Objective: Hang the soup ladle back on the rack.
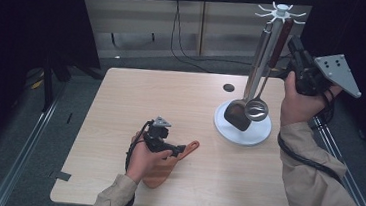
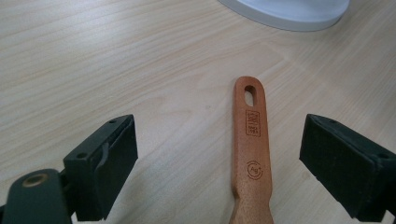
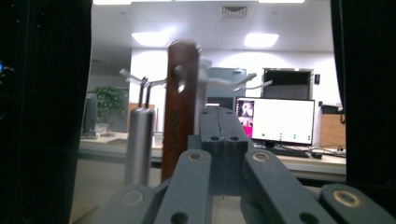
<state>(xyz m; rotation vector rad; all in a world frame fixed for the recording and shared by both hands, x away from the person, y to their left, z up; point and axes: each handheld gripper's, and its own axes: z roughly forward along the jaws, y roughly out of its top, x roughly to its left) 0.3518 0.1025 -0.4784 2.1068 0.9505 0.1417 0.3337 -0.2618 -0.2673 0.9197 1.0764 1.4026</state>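
A wooden spatula lies flat near the table's front edge, handle pointing right and away. My left gripper rests over it, open; in the left gripper view the handle lies between the wide-apart jaws of that gripper, untouched by the pads. A white utensil rack stands at the right. From its hooks hang a black turner and a steel ladle. My right gripper is held high beside the rack's top, shut and empty. In its own view the right gripper sits just right of a brown handle.
A dark round grommet sits in the table's far edge left of the rack. The rack's white base lies beyond the spatula handle. Black curtains flank the table. A steel handle hangs left of the brown one.
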